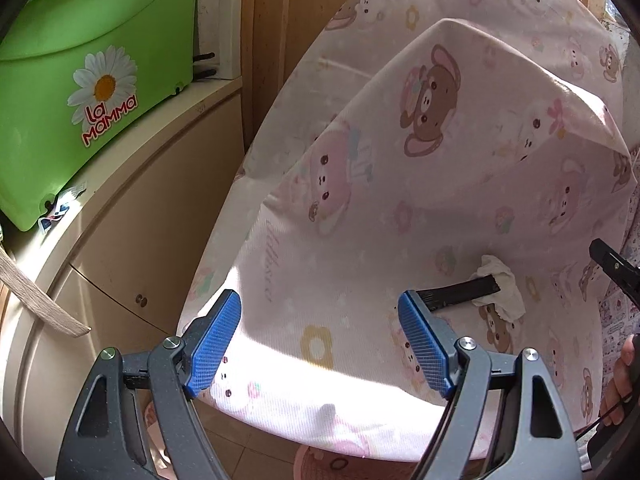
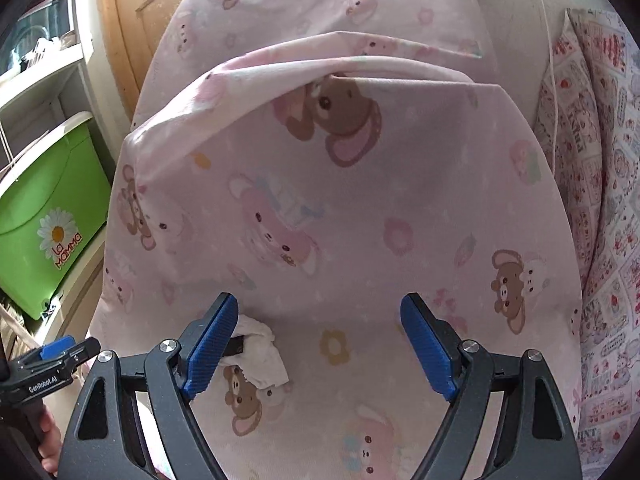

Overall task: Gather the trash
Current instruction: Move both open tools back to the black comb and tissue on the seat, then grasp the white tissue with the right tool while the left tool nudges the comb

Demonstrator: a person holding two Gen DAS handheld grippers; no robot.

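A crumpled white tissue [image 1: 502, 290] lies on the pink bear-print sheet [image 1: 400, 208], wrapped partly around a flat black strip [image 1: 480, 289]. My left gripper [image 1: 320, 344] is open and empty above the sheet's near edge, with the tissue off to its right. In the right wrist view the tissue [image 2: 266, 354] and black strip [image 2: 237, 346] sit just beside the left pad [image 2: 212, 340] of my right gripper [image 2: 320, 344]. That gripper is open with only sheet [image 2: 340, 220] between its fingers. The left gripper [image 2: 60, 354] shows at the lower left there.
A green plastic box [image 1: 88, 92] with a daisy sticker stands on a cream cabinet [image 1: 132, 248] left of the bed. A patterned pillow [image 2: 592, 208] lies at the right. A folded layer of sheet rises behind the tissue. A hand [image 1: 620, 380] shows at the right edge.
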